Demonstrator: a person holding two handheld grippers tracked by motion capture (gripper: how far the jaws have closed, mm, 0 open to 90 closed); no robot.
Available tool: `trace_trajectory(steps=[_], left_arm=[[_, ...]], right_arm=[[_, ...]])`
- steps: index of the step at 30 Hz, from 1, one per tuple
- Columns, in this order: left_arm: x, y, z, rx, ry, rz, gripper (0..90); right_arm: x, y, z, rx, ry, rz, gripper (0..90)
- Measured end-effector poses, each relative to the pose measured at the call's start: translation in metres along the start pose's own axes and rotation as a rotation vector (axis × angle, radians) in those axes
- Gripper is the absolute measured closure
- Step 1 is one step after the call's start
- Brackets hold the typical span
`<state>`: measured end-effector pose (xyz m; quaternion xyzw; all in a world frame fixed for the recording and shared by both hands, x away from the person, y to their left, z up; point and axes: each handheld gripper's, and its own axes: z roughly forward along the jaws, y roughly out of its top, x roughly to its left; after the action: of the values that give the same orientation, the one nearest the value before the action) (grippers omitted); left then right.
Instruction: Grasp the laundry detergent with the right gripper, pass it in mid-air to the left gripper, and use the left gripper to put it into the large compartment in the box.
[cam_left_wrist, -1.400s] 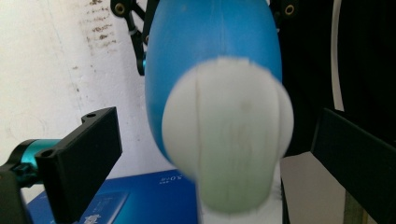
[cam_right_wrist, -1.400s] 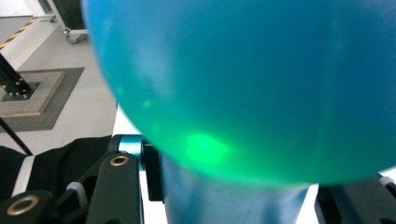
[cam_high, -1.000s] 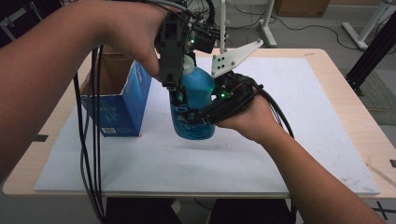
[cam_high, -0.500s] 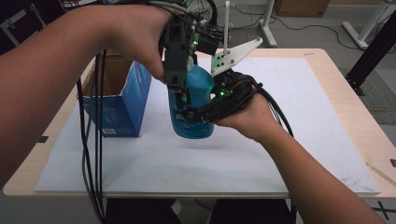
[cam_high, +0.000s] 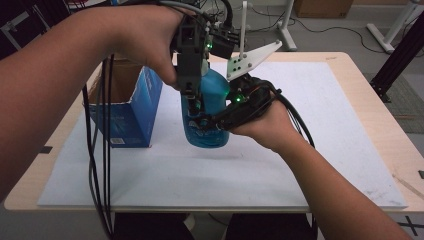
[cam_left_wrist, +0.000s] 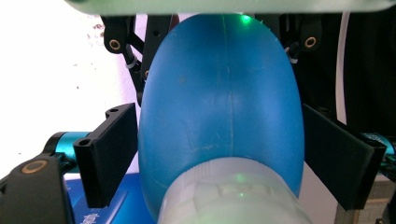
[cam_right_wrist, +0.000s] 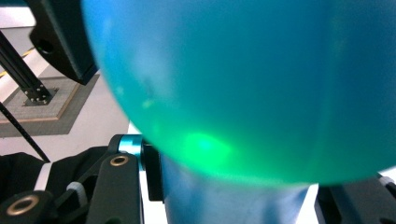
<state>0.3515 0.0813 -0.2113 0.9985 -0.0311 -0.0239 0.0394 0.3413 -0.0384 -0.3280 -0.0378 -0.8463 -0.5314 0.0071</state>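
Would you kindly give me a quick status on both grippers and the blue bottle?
Right gripper shut on blue bottle. Left gripper over its neck, jaws just been closing, bottle between them. Blue carton beside it, not in the way.

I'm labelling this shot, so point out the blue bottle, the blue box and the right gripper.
blue bottle (cam_high: 216, 90), high view, on its shoulder.
blue box (cam_high: 142, 112), high view, on its side wall.
right gripper (cam_high: 212, 122), high view, at its tips on the bottle.

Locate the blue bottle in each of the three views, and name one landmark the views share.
High view: the blue bottle stands upright on the white mat, centre, right of the open blue box.
Left gripper view: bottle body centre frame, between the left gripper's black jaws; grey cap at the bottom.
Right gripper view: bottle very close, across the upper frame.
Shared landmark: the green light reflected on the bottle.
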Motion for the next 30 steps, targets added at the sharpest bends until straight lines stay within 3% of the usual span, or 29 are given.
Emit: trace_trajectory(steps=[18,30], left_arm=[[0.0009,0.0045,0.0000,0.018,-0.010,-0.014,28.2],[0.0007,0.0059,0.0003,0.024,-0.003,-0.021,31.2]], right_arm=[[-0.0001,-0.0001,-0.0010,-0.002,-0.002,0.008,46.5],[-0.0005,-0.0006,-0.0011,-0.003,-0.003,0.008,46.5]])
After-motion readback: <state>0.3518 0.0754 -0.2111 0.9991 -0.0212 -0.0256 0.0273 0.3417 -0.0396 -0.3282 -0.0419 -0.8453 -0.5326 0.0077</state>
